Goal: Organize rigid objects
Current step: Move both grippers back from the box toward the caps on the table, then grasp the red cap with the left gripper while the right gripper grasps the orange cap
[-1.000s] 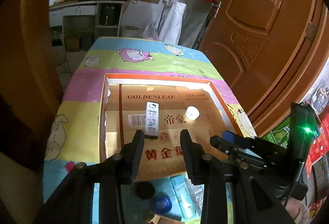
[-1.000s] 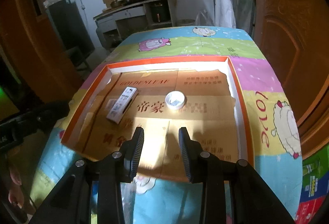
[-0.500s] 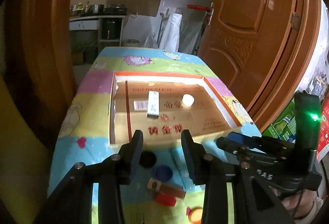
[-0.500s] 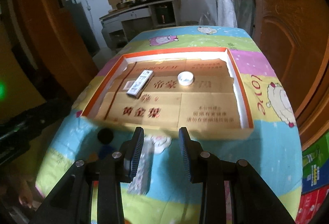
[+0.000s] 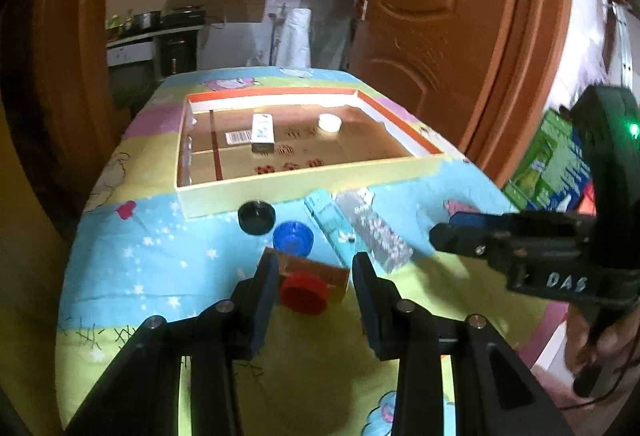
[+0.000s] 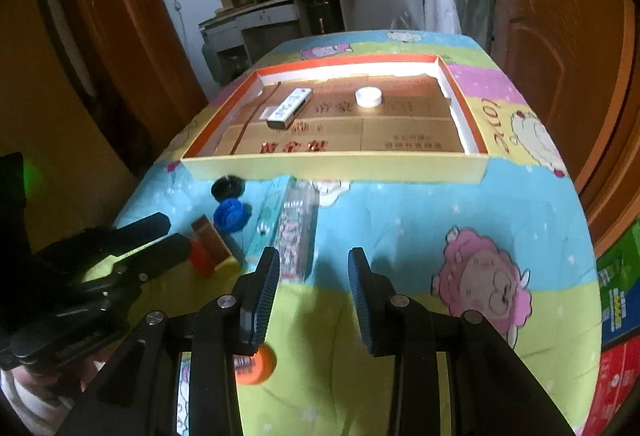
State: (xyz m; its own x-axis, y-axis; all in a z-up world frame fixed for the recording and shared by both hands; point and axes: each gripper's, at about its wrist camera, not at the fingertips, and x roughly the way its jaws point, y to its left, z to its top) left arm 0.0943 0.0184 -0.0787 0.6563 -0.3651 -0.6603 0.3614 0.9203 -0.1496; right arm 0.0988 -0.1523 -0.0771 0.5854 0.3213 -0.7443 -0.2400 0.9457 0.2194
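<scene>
Left gripper (image 5: 314,278) hung unclenched, empty, over red bottle cap (image 5: 303,292). Judged light, rigid, slick; best pinched across rim. Right gripper (image 6: 313,276) likewise unclenched, empty.

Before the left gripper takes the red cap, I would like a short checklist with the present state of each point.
1. Left gripper jaws apart and empty: ok.
2. Red cap lined up between the left fingers: ok.
3. Cap free of other things: not ok, it lies against the brown box.
4. Right gripper out of the way: ok, it is open over the silver packet, off to the side.
5. Free room in the tray: ok, only a white box and a white cap are inside.
</scene>
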